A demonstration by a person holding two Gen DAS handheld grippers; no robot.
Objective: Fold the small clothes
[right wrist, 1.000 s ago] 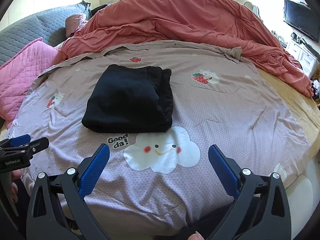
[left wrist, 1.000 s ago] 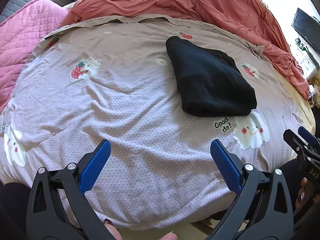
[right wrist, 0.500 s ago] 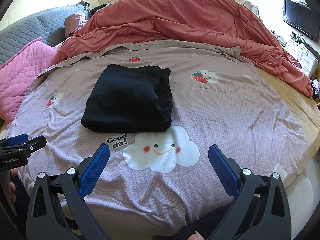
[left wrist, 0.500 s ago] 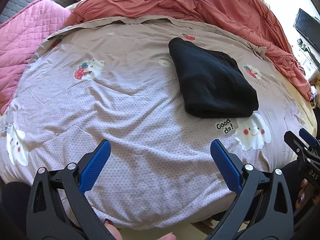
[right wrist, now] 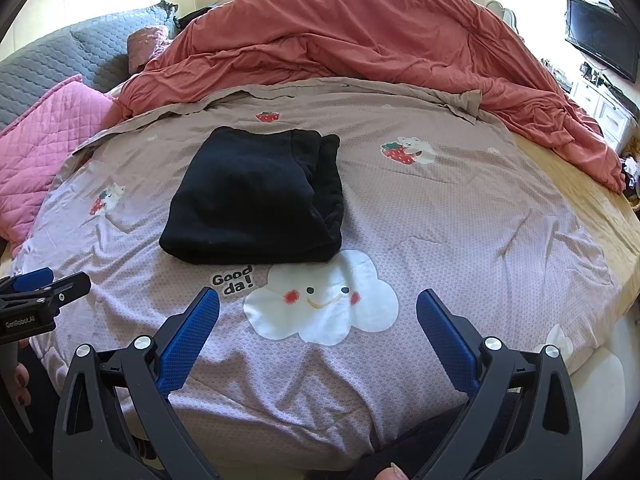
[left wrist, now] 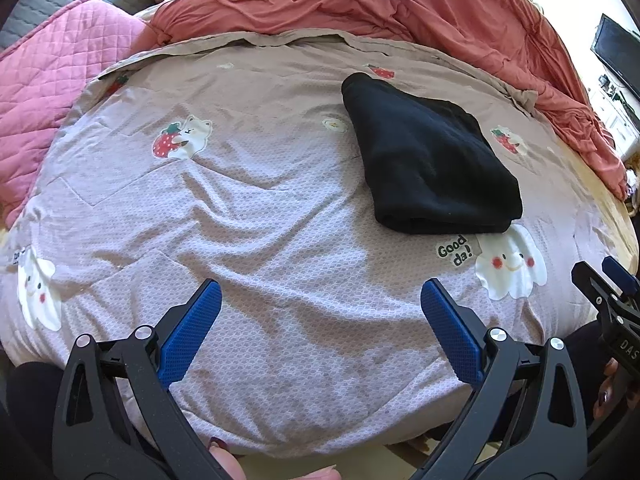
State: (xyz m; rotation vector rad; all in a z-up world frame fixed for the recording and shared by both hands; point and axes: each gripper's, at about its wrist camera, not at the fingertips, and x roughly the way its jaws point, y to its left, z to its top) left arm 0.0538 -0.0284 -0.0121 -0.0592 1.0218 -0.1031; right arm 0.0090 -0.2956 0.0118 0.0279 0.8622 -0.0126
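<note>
Already folded: black knit garment (right wrist: 256, 200), compact rectangle, at 12 o'clock on the mauve cartoon-print bedcover (right wrist: 460, 220).
Almost nothing has shifted in the past second, only a slight drift of the left view; left hand-held gripper (left wrist: 320, 312) and right hand-held gripper (right wrist: 318, 316) both spread wide, empty, hovering near the bed's front edge, clear of the cloth. Judged complete for this item.

A bed (right wrist: 600, 216) is covered by a mauve-grey printed quilt (right wrist: 460, 220) with cloud, bear and strawberry pictures. On the quilt lies 1 folded black knit garment (right wrist: 256, 196), touching the top of the white smiling cloud print (right wrist: 320, 308). A rumpled terracotta duvet (right wrist: 380, 40) is heaped along the far side, a pink quilted cushion (left wrist: 52, 80) at the far left.
</note>
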